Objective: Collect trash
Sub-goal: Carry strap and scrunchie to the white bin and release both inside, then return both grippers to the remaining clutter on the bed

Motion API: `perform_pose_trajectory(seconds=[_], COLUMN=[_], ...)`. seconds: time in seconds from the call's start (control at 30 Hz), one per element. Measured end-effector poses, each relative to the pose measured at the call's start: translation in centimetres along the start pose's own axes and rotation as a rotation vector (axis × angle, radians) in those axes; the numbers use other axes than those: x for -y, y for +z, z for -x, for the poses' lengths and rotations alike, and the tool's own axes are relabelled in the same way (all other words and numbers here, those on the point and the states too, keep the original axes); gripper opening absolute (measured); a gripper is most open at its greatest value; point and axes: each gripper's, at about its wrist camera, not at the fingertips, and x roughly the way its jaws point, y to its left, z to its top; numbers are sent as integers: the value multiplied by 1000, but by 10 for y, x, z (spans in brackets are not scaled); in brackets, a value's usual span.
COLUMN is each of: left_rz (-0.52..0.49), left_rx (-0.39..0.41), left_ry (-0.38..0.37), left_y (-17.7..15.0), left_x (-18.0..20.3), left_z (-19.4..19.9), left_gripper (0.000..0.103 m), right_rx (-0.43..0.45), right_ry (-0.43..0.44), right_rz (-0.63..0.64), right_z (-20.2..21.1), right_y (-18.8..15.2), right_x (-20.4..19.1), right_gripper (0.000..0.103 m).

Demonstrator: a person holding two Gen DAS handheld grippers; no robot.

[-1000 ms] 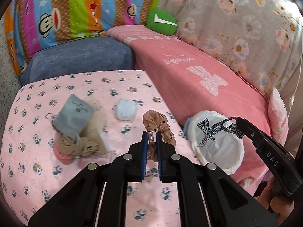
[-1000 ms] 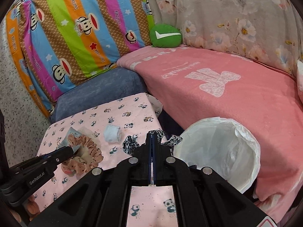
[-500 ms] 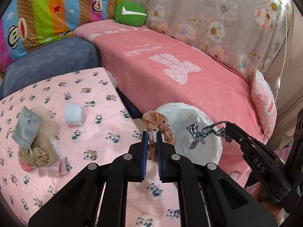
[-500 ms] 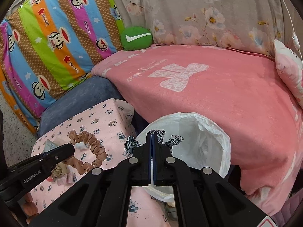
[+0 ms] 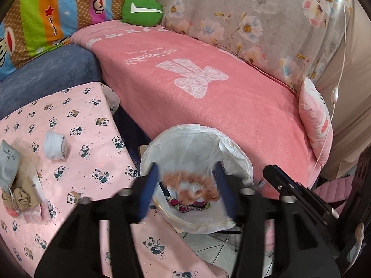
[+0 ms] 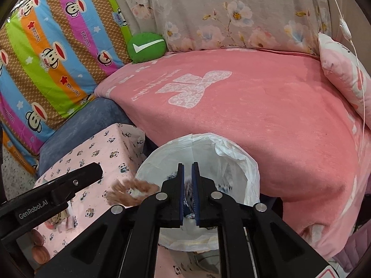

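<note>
A white-lined trash bin (image 5: pixel 234 153) stands between the panda-print table and the pink sofa. My left gripper (image 5: pixel 186 187) is open above the bin, and the brown scrunchie (image 5: pixel 192 186) is blurred in mid-fall between its fingers. It also shows in the right wrist view (image 6: pixel 133 191). My right gripper (image 6: pixel 188 190) is slightly open over the bin (image 6: pixel 238 159); the black-and-white leopard ribbon (image 6: pixel 189 195) is blurred, slipping down between its pads. Colourful wrappers (image 5: pixel 189 205) lie at the bin's bottom.
On the panda-print table (image 5: pixel 88 153) lie a pale blue rolled cloth (image 5: pixel 55 148), a grey pouch (image 5: pixel 9 162) and a pile of beige and pink items (image 5: pixel 23 197). The pink sofa (image 5: pixel 208 97) with a green cushion (image 5: pixel 142 11) is behind the bin.
Both grippers moved right over the bin. The left gripper opened wide and let go of the scrunchie; the right gripper opened a little and the ribbon is dropping.
</note>
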Motion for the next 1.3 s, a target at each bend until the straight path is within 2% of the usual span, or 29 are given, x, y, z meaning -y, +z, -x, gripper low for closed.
perform_pose_trajectory(seconds=[0.27, 0.33, 0.4, 0.77, 1.03, 1.1, 1.3], left_rz=[11, 17, 26, 90, 153, 178, 252], left_rx=[-7, -2, -2, 14, 26, 29, 25], left_ry=[41, 51, 60, 111, 151, 174, 229], left_y=[-5, -7, -9, -23, -35, -39, -54], left_x=[-12, -17, -22, -62, -102, -116, -161], left_z=[4, 8, 11, 32, 48, 52, 62], left_gripper=[52, 52, 52, 52, 62, 67, 70], right_rx=[1, 0, 2, -18, -38, -46, -68], right_ry=[8, 14, 20, 46, 66, 73, 92], right_rz=[4, 11, 18, 73, 131, 146, 196], right_z=[3, 4, 5, 7, 5, 3, -3], right_y=[-3, -5, -7, -20, -31, -34, -45], right_x=[-1, -6, -12, -46, -78, -87, -116], right_gripper=[13, 16, 25, 32, 37, 38, 40])
